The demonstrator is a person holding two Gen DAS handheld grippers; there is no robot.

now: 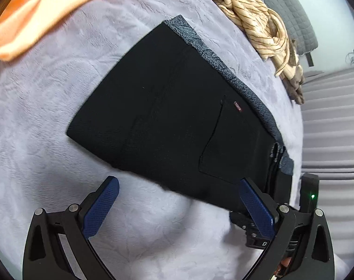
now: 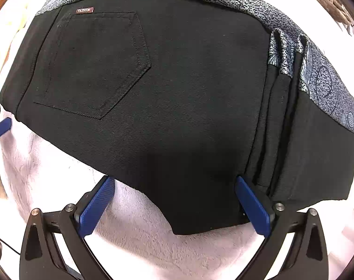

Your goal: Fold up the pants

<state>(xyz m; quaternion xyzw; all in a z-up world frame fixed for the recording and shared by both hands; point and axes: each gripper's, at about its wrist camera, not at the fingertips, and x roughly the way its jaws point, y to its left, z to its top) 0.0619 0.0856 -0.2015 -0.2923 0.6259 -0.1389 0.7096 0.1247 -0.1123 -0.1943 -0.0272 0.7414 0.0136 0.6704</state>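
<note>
The black pants (image 1: 167,107) lie folded into a compact stack on the pale plush blanket (image 1: 48,107), back pocket and a small red label up, with speckled grey lining along the far edge. My left gripper (image 1: 179,184) is open just in front of the stack's near edge, holding nothing. In the right wrist view the pants (image 2: 177,88) fill the frame, folded layers stacked at the right. My right gripper (image 2: 174,182) is open at the near edge of the stack. The right gripper's body shows in the left view (image 1: 309,193) at the stack's right end.
An orange garment (image 1: 37,11) lies at the far left of the blanket. A beige striped garment (image 1: 258,23) is bunched at the far right near the bed's edge. Grey ribbed floor or bedding (image 1: 335,121) lies beyond the right edge.
</note>
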